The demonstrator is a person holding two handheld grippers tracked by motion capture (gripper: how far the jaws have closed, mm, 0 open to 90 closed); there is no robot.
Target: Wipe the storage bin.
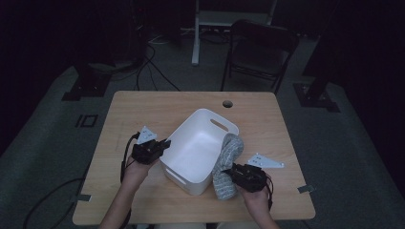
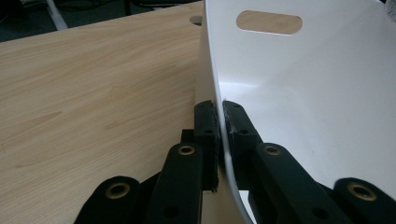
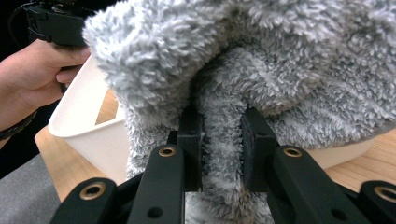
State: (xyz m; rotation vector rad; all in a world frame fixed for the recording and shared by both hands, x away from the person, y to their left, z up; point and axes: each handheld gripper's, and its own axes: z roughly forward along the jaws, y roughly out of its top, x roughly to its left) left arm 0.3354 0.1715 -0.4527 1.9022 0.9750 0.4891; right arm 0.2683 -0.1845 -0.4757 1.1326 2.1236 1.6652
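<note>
Running near-to-far beside the white bin (image 1: pixel 203 143), grey fleece towel (image 1: pixel 228 164), right tool (image 1: pixel 231 172) clamping it

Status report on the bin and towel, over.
Left gripper clamped on white bin rim. Right gripper pinching grey fluffy towel, draped over bin's right edge. Nothing blocking the bin.

Left claw (image 1: pixel 164 143) is clamped tight, right claw (image 1: pixel 228 171) closed around a thick fold

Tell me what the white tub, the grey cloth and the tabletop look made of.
White tub: probably plastic, smooth with a slight sheen, thin moulded wall with handle slots. Grey cloth: fluffy fleece or microfibre, long shaggy pile. Tabletop: light wood grain, matte, likely laminate rather than solid wood.
</note>
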